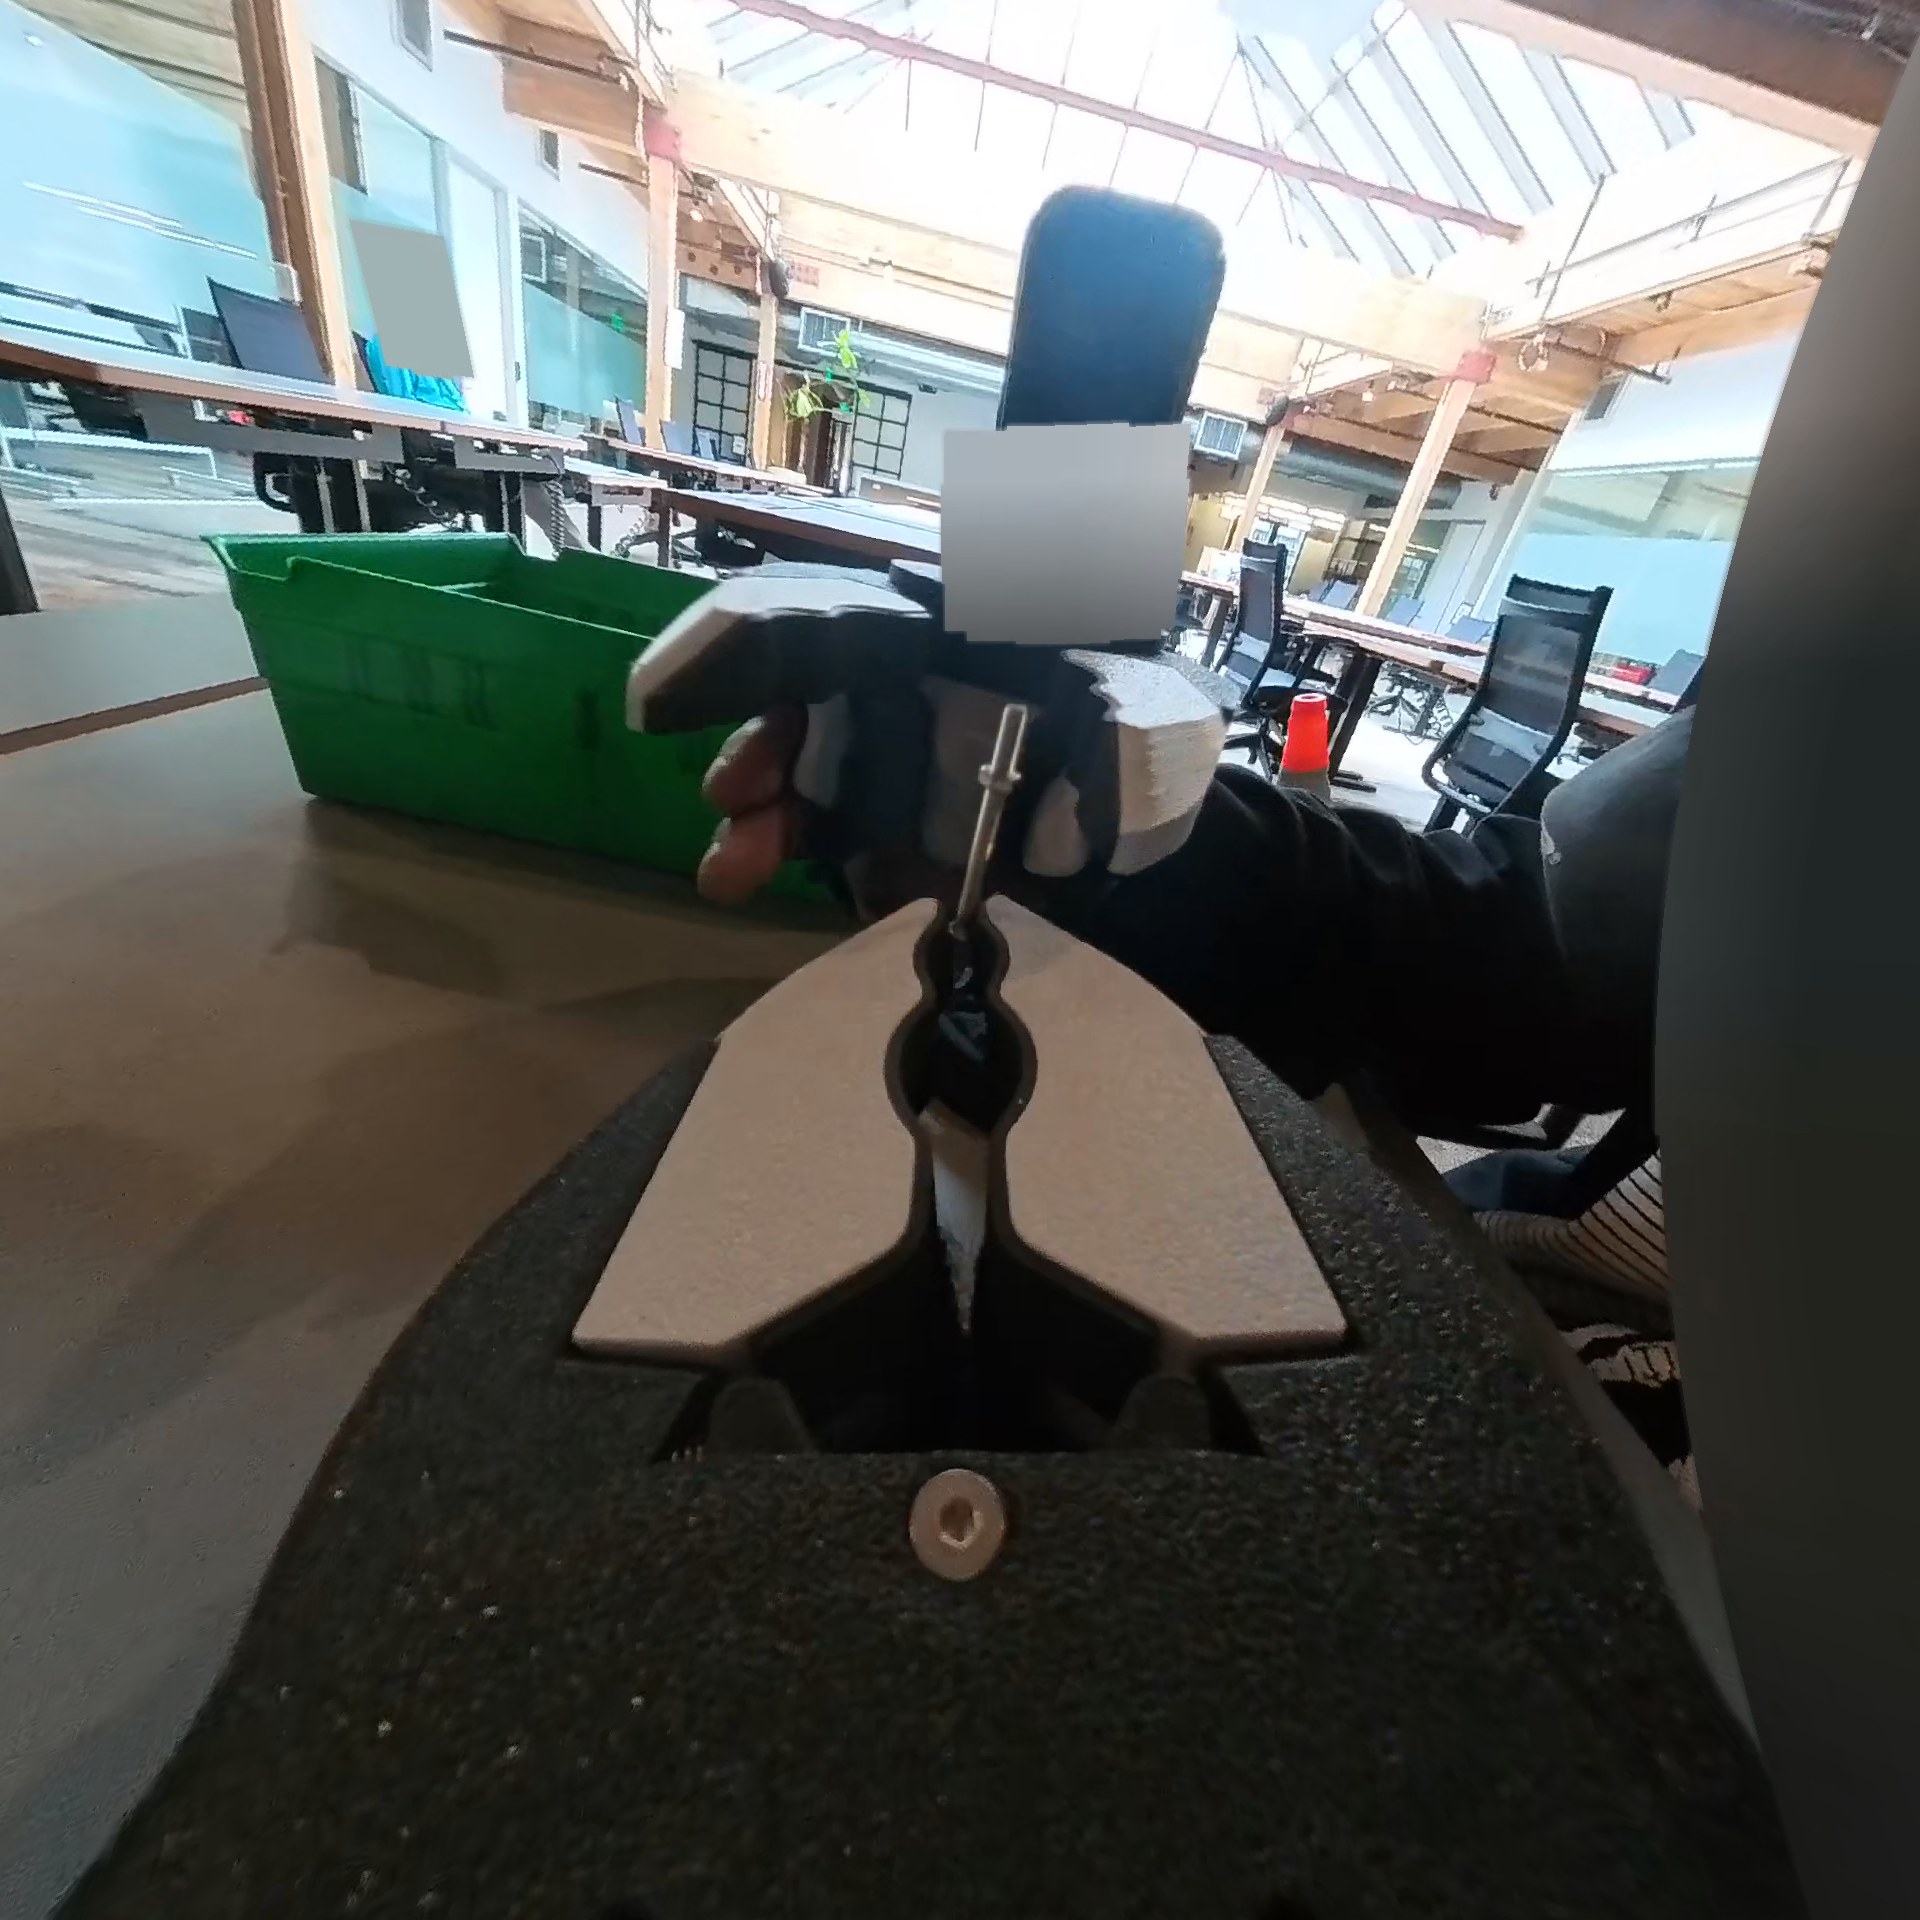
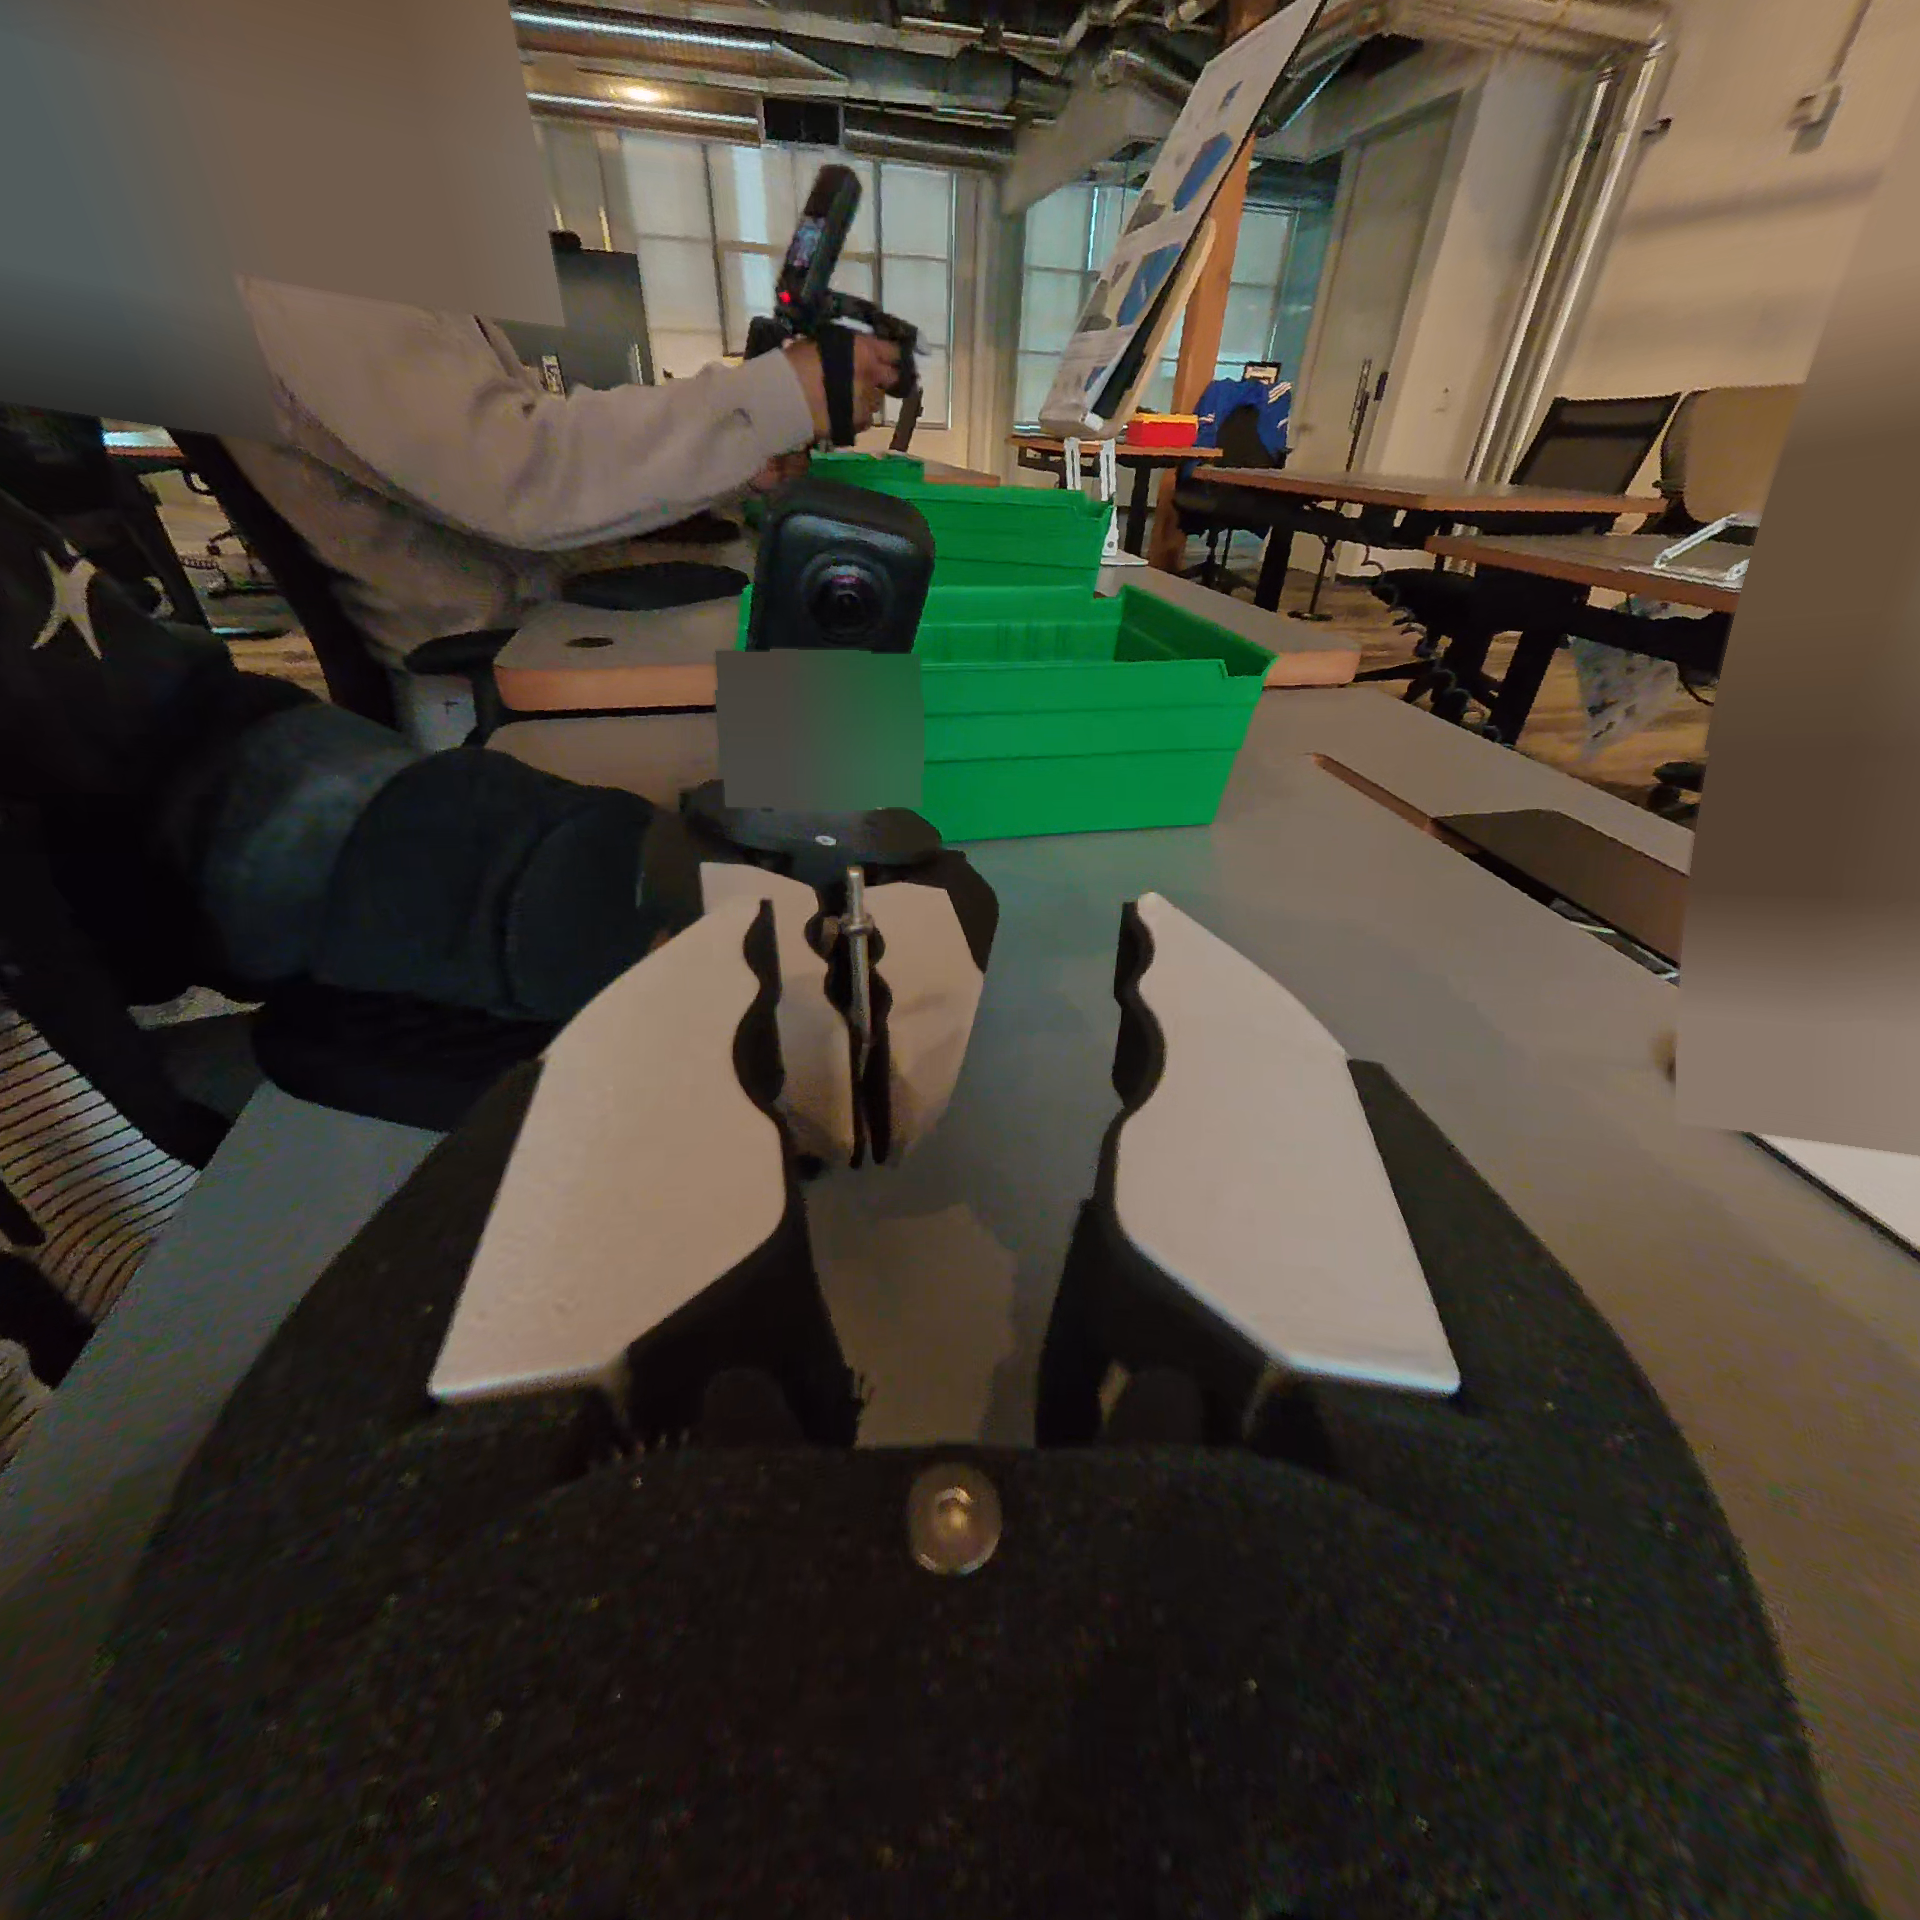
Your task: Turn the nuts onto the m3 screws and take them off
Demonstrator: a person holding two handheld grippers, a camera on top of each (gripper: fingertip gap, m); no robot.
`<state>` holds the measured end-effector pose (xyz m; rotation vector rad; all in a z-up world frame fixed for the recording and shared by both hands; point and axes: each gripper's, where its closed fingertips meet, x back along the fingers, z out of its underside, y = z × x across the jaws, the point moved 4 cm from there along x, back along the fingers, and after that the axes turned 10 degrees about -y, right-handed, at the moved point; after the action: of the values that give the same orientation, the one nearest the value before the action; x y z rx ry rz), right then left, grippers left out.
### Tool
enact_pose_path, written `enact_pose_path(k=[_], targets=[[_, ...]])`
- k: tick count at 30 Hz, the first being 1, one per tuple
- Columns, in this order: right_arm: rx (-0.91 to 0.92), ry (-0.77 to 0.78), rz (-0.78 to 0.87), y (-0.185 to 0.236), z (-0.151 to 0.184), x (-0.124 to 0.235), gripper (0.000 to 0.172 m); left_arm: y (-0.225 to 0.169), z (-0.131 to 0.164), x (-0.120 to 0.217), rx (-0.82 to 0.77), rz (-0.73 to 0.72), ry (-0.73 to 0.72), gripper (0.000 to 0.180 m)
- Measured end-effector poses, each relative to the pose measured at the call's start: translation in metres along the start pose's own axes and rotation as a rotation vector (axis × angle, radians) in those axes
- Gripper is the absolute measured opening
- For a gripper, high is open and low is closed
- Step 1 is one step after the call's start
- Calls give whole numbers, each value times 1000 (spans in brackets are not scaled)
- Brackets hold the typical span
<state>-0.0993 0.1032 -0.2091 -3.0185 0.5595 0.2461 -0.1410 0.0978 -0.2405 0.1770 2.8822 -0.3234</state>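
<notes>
Left gripper (image 1: pixel 961 925): fingers closed together, tips pinching a thin metal screw that juts up beyond them.
Right gripper (image 2: pixel 945 997): fingers spread wide, nothing between them, facing the left gripper.
Right hand (image 1: pixel 753 810): bare fingertips curled around the handle.
Forearms: dark sleeves.

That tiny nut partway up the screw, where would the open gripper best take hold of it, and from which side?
Probably by the nut's flat sides, coming in head-on from the screw's free tip end, one finger either side. The left gripper clamps the screw's lower end, so the upper shaft stands clear, and the right gripper's fingers are spread wide.
</notes>
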Motion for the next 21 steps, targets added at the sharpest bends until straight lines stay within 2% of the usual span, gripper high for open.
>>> enact_pose_path(k=[6, 13, 16, 21], targets=[[7, 18, 32, -6, 3, 0, 57, -2, 2, -1, -3, 16, 16, 2], [-13, -34, 32, -10, -5, 21, 54, -2, 0, 0, 9, 17, 6, 1], [-39, -76, 14, -8, -10, 17, 54, -1, 1, 0, 12, 15, 11, 1], [2, -35, -5, -2, -6, 3, 56, -2, 2, -1, 12, 17, 17, 1]])
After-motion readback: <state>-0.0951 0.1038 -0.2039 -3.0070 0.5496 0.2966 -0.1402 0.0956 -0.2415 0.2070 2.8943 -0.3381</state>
